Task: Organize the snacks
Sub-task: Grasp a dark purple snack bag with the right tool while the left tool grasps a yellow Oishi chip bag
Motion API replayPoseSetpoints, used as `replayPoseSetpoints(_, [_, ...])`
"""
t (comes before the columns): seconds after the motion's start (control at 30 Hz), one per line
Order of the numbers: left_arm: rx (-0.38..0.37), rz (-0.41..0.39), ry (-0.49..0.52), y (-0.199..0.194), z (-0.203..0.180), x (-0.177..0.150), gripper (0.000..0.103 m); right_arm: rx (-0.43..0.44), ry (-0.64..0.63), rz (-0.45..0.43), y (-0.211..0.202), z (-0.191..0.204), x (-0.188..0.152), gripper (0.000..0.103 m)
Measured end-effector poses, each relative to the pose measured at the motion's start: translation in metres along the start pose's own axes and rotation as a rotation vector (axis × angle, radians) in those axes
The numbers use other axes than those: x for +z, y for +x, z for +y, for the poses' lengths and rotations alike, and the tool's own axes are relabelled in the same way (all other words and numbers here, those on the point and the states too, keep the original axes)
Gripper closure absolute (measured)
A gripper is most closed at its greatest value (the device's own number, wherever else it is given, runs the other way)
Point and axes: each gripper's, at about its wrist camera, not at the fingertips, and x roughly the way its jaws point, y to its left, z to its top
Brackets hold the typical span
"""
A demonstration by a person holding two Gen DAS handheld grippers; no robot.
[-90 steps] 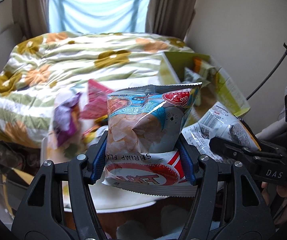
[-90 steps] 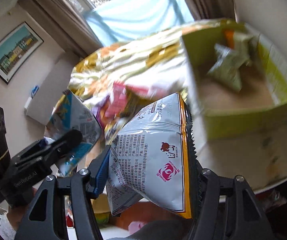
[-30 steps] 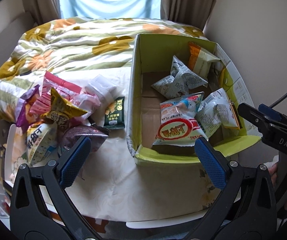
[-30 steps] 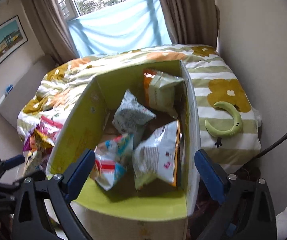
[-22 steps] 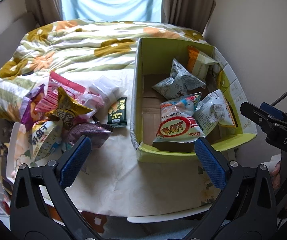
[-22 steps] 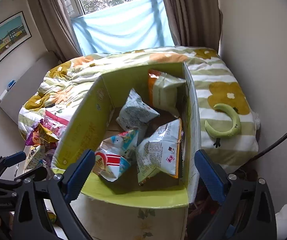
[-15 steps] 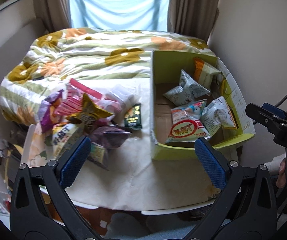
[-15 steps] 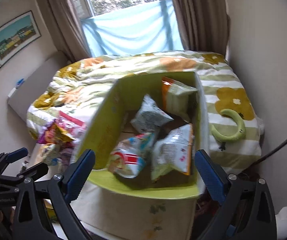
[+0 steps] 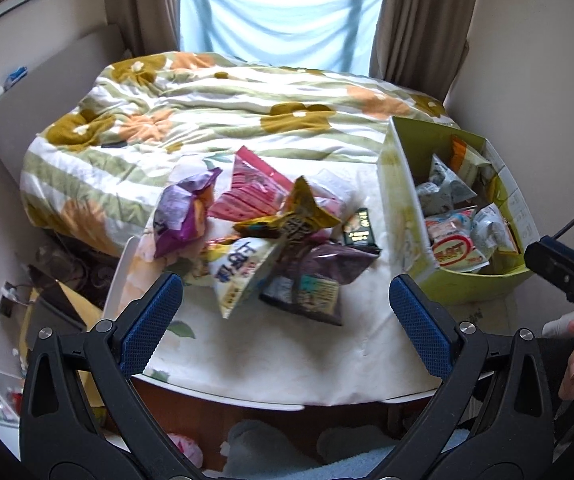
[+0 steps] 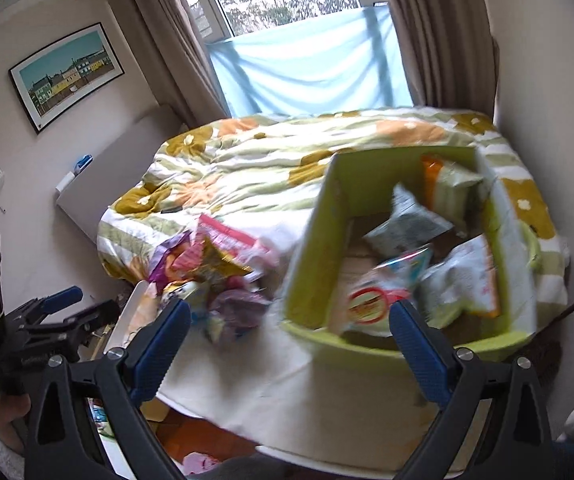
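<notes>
on the white-clothed table (image 9: pixel 271 356), left of the green cardboard box (image 9: pixel 401 216), the loose snack pile (image 9: pixel 271 240) is what's left for you. box already has several bags inside, incl. a red/white shrimp-flavour bag (image 9: pixel 457 250) and a white/orange bag (image 10: pixel 467 280).

grippers: left gripper (image 9: pixel 287 312) spread wide, nothing in it, hovering short of the pile on the near side. right gripper (image 10: pixel 287 340) also wide + empty, looking over the box's near-left corner; that view is motion-blurred, so detail there is weak.

handling (my read):
- all sealed foil/plastic pillow bags: light, air-puffed, glossy film, likely slippery. contents prob chips, so crush-prone; close gently, don't clamp hard on the belly.
- best hold = the flat crimped seam or a corner; stiffer, and the serrated edge gives the pads some bite.
- white/yellow bag (image 9: pixel 239 270) sits nearest you, tilted w/ one corner hanging toward the table edge. easiest first pick.
- dark purple bag (image 9: pixel 319 268) lies flat beside it, partly on a lower bag (image 9: pixel 307 296); go in from the side at the seam.
- gold bag (image 9: pixel 291 216) stands up w/ a pointed corner, good pinch spot.
- light purple bag (image 9: pixel 185 210) + pink bag (image 9: pixel 249 190) at the far side, crumpled, soft.
- small dark green packet (image 9: pixel 361 228) is flat + thin, just beside the box wall; hard to get under, slide a finger below one end.
</notes>
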Motion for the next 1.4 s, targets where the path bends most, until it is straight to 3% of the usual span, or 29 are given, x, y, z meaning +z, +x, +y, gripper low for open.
replayPoseSetpoints(0.33, [-0.123, 0.086, 0.063, 0.052, 0.072, 0.005, 0.001, -0.002, 0.168, 0.060, 0.059, 0.049, -0.018, 0.004])
replayPoseSetpoints(0.47, [-0.168, 0.121, 0.104, 0.077, 0.082, 0.005, 0.001, -0.002, 0.272, 0.074, 0.078, 0.055, -0.024, 0.004])
replayPoseSetpoints(0.73, [-0.269, 0.209, 0.244, 0.145, 0.084, 0.002, 0.001, -0.100, 0.440, 0.128, 0.130, 0.062, -0.049, 0.004])
replayPoseSetpoints(0.9, [-0.254, 0.217, 0.328, 0.178, 0.077, -0.003, 0.001, -0.147, 0.498, 0.152, 0.153, 0.061, -0.064, 0.004])
replayPoseSetpoints(1.23, [-0.265, 0.233, 0.352, 0.219, 0.071, -0.004, 0.001, -0.155, 0.531, 0.157, 0.190, 0.055, -0.068, 0.004])
replayPoseSetpoints(1.4, [-0.278, 0.240, 0.353, 0.227, 0.069, -0.004, 0.014, -0.137, 0.539, 0.157, 0.205, 0.054, -0.064, 0.004])
